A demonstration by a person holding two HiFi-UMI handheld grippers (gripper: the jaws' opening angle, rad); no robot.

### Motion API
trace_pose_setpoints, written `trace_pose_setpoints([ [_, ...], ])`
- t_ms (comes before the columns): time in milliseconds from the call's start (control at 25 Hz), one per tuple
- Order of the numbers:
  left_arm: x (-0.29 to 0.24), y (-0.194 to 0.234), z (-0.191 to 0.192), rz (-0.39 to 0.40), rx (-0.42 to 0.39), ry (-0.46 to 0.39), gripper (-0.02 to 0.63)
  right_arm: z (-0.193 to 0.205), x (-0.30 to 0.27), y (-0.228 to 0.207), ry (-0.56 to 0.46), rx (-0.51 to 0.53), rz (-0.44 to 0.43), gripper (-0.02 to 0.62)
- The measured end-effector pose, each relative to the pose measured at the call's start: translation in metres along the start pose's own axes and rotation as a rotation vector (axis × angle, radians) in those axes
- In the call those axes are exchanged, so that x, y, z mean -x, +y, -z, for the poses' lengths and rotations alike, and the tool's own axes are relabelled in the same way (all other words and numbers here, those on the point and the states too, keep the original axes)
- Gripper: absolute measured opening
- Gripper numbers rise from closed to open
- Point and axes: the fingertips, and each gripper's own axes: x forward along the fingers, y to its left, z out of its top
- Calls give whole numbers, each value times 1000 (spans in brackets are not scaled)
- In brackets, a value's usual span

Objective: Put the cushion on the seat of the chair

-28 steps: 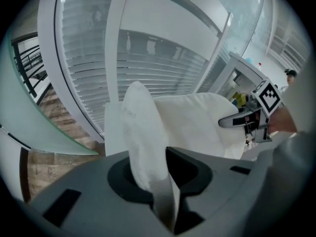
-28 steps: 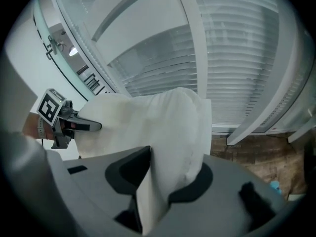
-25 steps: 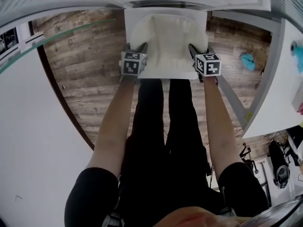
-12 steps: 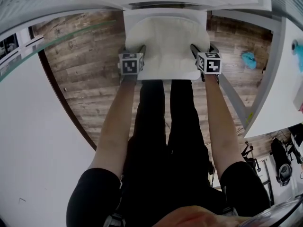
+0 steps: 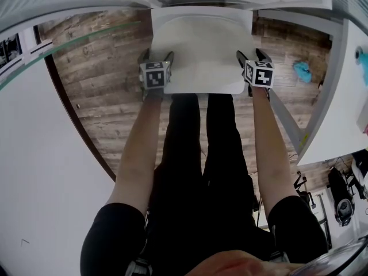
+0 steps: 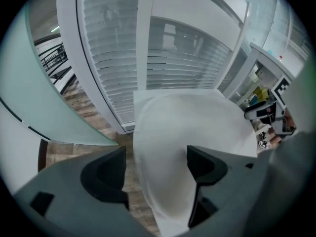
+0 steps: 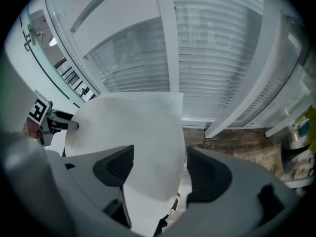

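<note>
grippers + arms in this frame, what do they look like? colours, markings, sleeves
Left gripper and right gripper: grey moulded bodies, black pads, each carrying a white cube with black square markers. No cables show. Black short sleeves, forearms bare. Both pairs of jaws are opening, with the cushion edge between them.

head cam looks steeply down; gripper cams sit close, facing the blinds (image 6: 163, 68); we get the cushion (image 5: 201, 50) in all three.
</note>
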Motion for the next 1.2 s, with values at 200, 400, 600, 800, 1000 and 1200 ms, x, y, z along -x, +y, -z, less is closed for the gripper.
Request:
trace_pose_setpoints([
  [200, 14, 7, 0, -21, -1, -16, 373, -5, 13, 8, -26, -13, -12, 328],
  [400, 41, -3, -4, 6, 7, -41, 371, -14, 37, 27, -71, -8, -24, 327],
  [600, 75, -29, -9, 47, -6, -57, 371, -21, 67, 54, -97, 0, -63, 325],
  [800, 113, -65, -19, 110, 10, -63, 317, -28, 103, 82, -113, 29, -90, 212],
  [1000, 160, -95, -46, 136, -8, -113, 110, -51, 151, 114, -190, 73, -114, 25],
  [1200, 211, -117, -77, 143, -33, -163, 11, -71, 204, 135, -242, 86, -155, 15],
])
